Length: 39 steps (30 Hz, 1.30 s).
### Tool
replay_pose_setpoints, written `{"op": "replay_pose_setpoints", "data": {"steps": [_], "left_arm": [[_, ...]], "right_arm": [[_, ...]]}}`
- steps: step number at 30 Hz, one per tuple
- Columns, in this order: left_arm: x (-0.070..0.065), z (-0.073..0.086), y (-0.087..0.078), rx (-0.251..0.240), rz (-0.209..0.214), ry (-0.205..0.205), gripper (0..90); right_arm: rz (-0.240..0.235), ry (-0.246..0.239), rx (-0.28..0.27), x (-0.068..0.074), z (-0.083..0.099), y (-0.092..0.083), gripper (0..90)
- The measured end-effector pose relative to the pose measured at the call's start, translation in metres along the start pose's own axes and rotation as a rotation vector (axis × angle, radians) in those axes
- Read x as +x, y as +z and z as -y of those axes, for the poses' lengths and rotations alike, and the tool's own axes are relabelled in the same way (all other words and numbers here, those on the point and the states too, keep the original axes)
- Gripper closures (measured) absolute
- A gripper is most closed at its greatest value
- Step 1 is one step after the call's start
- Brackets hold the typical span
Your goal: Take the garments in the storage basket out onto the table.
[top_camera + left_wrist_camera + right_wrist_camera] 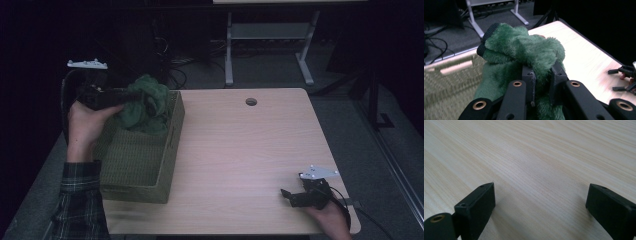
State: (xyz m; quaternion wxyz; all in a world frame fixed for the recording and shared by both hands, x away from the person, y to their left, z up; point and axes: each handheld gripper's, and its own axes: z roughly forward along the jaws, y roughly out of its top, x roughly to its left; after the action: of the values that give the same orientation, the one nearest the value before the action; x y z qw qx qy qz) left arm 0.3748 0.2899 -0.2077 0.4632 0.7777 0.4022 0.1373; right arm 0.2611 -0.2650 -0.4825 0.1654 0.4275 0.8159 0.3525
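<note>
Two black jaws of your left gripper [541, 82] are pinching a fuzzy green plush cloth [524, 52], which bulges up and forward between them; its dark knitted cuff [487, 33] sits at the far upper left of the bundle in the left gripper view. In the high view the cloth [147, 107] hangs over the far end of the woven basket [137, 165], its lower folds down inside the rim, and you hold the left gripper [107, 97] roughly level, pointing right across the basket's far left corner. Your left hand [85, 125] grips it from below, the plaid sleeve [80, 200] coming up along the basket's left wall.

The basket stands on the left part of the table [250, 150], its near corner close to the table's front edge. To its right the wood is bare out to the right edge, apart from a round hole [251, 102] near the far edge.

Your right gripper [292, 196] rests low by the near right corner, its jaws spread wide over bare wood [536, 170] with nothing between them. Your right hand [332, 217] holds it from the table's front edge, pointing left.
</note>
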Motion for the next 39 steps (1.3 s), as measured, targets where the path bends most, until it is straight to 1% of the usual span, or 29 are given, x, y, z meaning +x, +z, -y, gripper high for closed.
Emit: {"op": "replay_pose_setpoints", "data": {"steps": [5, 7, 9, 15, 20, 27, 30, 33, 37, 39], "left_arm": [[-0.013, -0.015, -0.004, -0.026, 0.017, 0.030, 77.5], [-0.018, -0.019, -0.003, -0.032, 0.024, 0.044, 77.5], [-0.023, -0.021, 0.000, -0.035, 0.039, 0.049, 77.5], [-0.038, -0.020, 0.020, -0.024, 0.077, 0.070, 77.4], [-0.050, -0.019, 0.037, -0.019, 0.101, 0.078, 77.4], [-0.070, -0.019, 0.057, -0.006, 0.126, 0.105, 77.4], [-0.079, -0.017, 0.065, -0.009, 0.141, 0.104, 77.4], [-0.086, -0.015, 0.073, -0.002, 0.154, 0.115, 77.4], [-0.096, -0.011, 0.085, 0.003, 0.176, 0.107, 77.4], [-0.101, -0.010, 0.090, 0.007, 0.184, 0.110, 77.4]], "right_arm": [[0.000, -0.001, 0.000, 0.000, 0.000, 0.000, 8.3], [0.000, 0.000, 0.000, 0.000, 0.000, 0.000, 8.3], [0.000, 0.000, 0.000, 0.000, 0.000, 0.000, 8.3], [0.000, -0.001, 0.000, 0.000, 0.000, 0.000, 8.3], [0.000, -0.001, 0.000, 0.000, 0.000, 0.000, 8.4], [0.000, -0.001, 0.000, 0.000, 0.000, 0.000, 8.3], [0.000, -0.001, 0.000, 0.000, 0.000, 0.000, 8.3], [-0.001, 0.000, 0.000, 0.000, 0.000, 0.000, 8.3], [-0.001, 0.001, 0.000, 0.000, 0.000, 0.000, 8.3], [-0.001, 0.002, 0.000, 0.000, 0.000, 0.000, 8.3]]}}
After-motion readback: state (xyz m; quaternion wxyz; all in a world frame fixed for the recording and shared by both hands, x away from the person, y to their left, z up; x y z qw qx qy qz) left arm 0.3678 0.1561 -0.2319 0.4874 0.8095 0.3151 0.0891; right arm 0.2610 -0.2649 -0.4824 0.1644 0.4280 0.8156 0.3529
